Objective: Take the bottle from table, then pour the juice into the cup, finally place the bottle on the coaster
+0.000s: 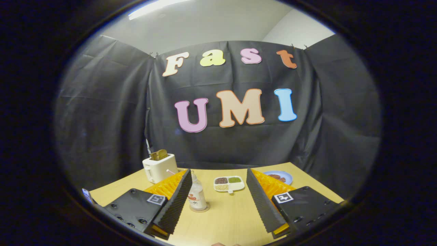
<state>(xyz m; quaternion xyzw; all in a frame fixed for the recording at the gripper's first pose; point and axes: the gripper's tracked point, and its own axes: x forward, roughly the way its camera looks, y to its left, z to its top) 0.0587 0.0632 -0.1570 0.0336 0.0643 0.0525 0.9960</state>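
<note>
On the pale wooden table point(235, 218): gripper point(218, 194), fingers spread wide, holding nothing; bare tabletop lies between them. Small clear labelled bottle point(197, 195) stands upright on a round coaster point(201, 209), beside one finger. Beyond: white toaster point(159, 168), three-compartment dish point(229, 183), blue plate point(279, 177).

my gripper point(218, 201): two black fingers point(177, 201), ribbed foam pads on inner faces, orange ridged plastic behind. black mounting plates, dark screws, square black-and-white marker tag on each plate. i see jaws spread.
</note>
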